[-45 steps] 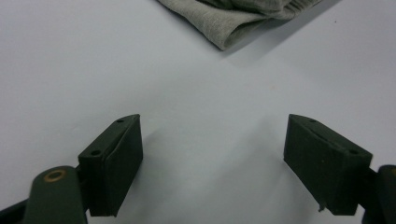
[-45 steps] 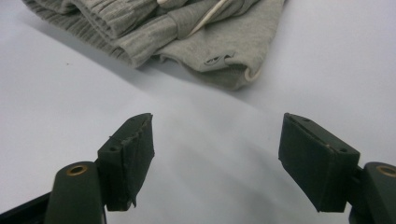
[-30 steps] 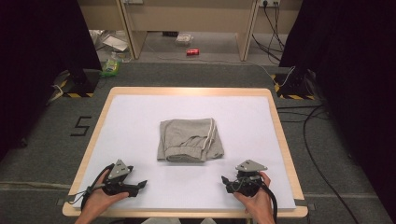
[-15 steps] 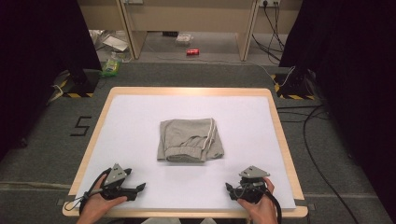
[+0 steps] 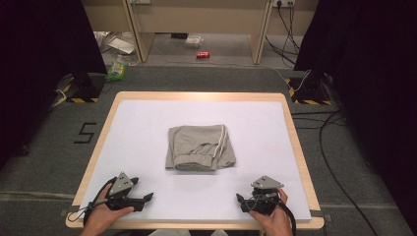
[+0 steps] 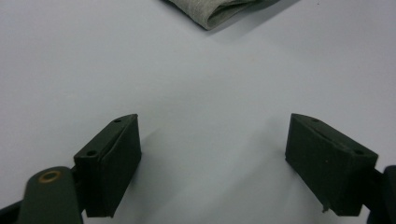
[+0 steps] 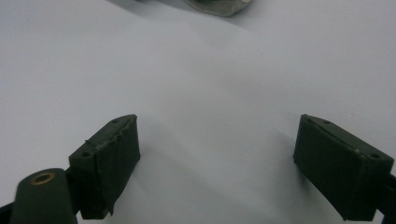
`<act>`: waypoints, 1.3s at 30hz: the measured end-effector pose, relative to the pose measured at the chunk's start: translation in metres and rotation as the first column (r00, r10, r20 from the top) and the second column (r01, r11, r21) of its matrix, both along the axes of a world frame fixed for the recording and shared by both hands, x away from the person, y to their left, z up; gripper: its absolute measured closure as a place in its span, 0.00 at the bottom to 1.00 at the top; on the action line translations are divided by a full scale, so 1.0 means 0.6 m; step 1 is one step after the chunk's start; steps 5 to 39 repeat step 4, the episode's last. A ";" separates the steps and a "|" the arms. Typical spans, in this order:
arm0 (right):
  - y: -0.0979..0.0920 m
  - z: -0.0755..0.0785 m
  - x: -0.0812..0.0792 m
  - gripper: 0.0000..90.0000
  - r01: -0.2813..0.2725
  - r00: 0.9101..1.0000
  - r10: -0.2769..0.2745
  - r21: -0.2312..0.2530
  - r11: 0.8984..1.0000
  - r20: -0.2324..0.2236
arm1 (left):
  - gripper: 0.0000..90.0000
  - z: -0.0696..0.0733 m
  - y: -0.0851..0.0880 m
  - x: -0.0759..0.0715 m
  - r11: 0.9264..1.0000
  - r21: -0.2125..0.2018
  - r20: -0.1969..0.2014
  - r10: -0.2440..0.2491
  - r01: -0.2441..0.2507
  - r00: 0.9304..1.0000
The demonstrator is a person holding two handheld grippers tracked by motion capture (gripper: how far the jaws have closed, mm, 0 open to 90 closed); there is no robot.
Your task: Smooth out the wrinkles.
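Note:
A folded grey pair of sweatpants (image 5: pixel 200 147) with a white drawstring lies in the middle of the white table top (image 5: pixel 147 123). A corner of the cloth (image 6: pixel 219 10) shows at the top of the left gripper view, and a bit of the cloth (image 7: pixel 217 5) at the top of the right gripper view. My left gripper (image 5: pixel 146 197) rests near the front left edge, jaws wide apart with nothing between them (image 6: pixel 212 163). My right gripper (image 5: pixel 239 198) sits near the front right edge; its jaws have just been opening and stand wide with nothing between them (image 7: pixel 217 163).
The table has a wooden rim (image 5: pixel 295 142) and stands on grey carpet. On the floor beyond lie a red can (image 5: pixel 202 54), a green item (image 5: pixel 116 72) and some clutter. Cables (image 5: pixel 334 147) run along the right side. Dark curtains hang on both sides.
Both hands have drawn back slightly toward the front edge of the table. The sweatpants lie as before.

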State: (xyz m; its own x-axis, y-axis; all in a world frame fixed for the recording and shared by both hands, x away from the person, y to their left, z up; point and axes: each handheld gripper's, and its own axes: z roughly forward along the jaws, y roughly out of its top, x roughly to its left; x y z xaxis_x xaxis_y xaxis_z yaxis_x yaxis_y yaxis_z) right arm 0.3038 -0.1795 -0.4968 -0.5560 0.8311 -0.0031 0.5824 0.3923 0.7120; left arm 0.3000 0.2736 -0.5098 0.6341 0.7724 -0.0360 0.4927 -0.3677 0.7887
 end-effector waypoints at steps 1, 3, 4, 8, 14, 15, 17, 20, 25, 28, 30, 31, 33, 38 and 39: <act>0.000 0.000 0.000 0.16 0.000 1.000 0.000 0.000 1.000 0.000 | 0.19 0.000 0.000 0.000 1.000 0.000 0.000 0.000 0.000 1.000; 0.000 0.000 0.000 0.16 -0.001 1.000 0.001 0.001 1.000 0.001 | 0.19 0.000 0.000 0.000 1.000 0.000 0.000 0.000 0.000 1.000; 0.000 0.000 0.000 0.16 -0.001 1.000 0.001 0.001 1.000 0.001 | 0.19 0.000 0.000 0.000 1.000 0.000 0.000 0.000 0.000 1.000; 0.000 0.000 0.000 0.16 -0.001 1.000 0.001 0.001 1.000 0.001 | 0.19 0.000 0.000 0.000 1.000 0.000 0.000 0.000 0.000 1.000; 0.000 0.000 0.000 0.16 -0.001 1.000 0.001 0.001 1.000 0.001 | 0.19 0.000 0.000 0.000 1.000 0.000 0.000 0.000 0.000 1.000; 0.000 0.000 0.000 0.16 -0.001 1.000 0.001 0.001 1.000 0.001 | 0.19 0.000 0.000 0.000 1.000 0.000 0.000 0.000 0.000 1.000; 0.000 0.000 0.000 0.16 -0.001 1.000 0.001 0.001 1.000 0.001 | 0.19 0.000 0.000 0.000 1.000 0.000 0.000 0.000 0.000 1.000; 0.000 0.000 0.000 0.16 -0.001 1.000 0.001 0.001 1.000 0.001 | 0.19 0.000 0.000 0.000 1.000 0.000 0.000 0.000 0.000 1.000; 0.000 0.000 0.000 0.16 -0.001 1.000 0.001 0.001 1.000 0.001 | 0.19 0.000 0.000 0.000 1.000 0.000 0.000 0.000 0.000 1.000; 0.000 0.000 0.000 0.16 -0.001 1.000 0.001 0.001 1.000 0.001 | 0.19 0.000 0.000 0.000 1.000 0.000 0.000 0.000 0.000 1.000; 0.000 0.000 0.000 0.16 -0.001 1.000 0.001 0.001 1.000 0.001 | 0.19 0.000 0.000 0.000 1.000 0.000 0.000 0.000 0.000 1.000; 0.000 0.000 0.000 0.16 -0.001 1.000 0.001 0.001 1.000 0.001 | 0.19 0.000 0.000 0.000 1.000 0.000 0.000 0.000 0.000 1.000; 0.000 0.000 0.000 0.16 -0.001 1.000 0.001 0.001 1.000 0.001 | 0.19 0.000 0.000 0.000 1.000 0.000 0.000 0.000 0.000 1.000; 0.000 0.000 0.000 0.16 -0.001 1.000 0.001 0.001 1.000 0.001 | 0.19 0.000 0.000 0.000 1.000 0.000 0.000 0.000 0.000 1.000; 0.000 0.000 0.000 0.16 -0.001 1.000 0.001 0.001 1.000 0.001 | 0.19 0.000 0.000 0.000 1.000 0.000 0.000 0.000 0.000 1.000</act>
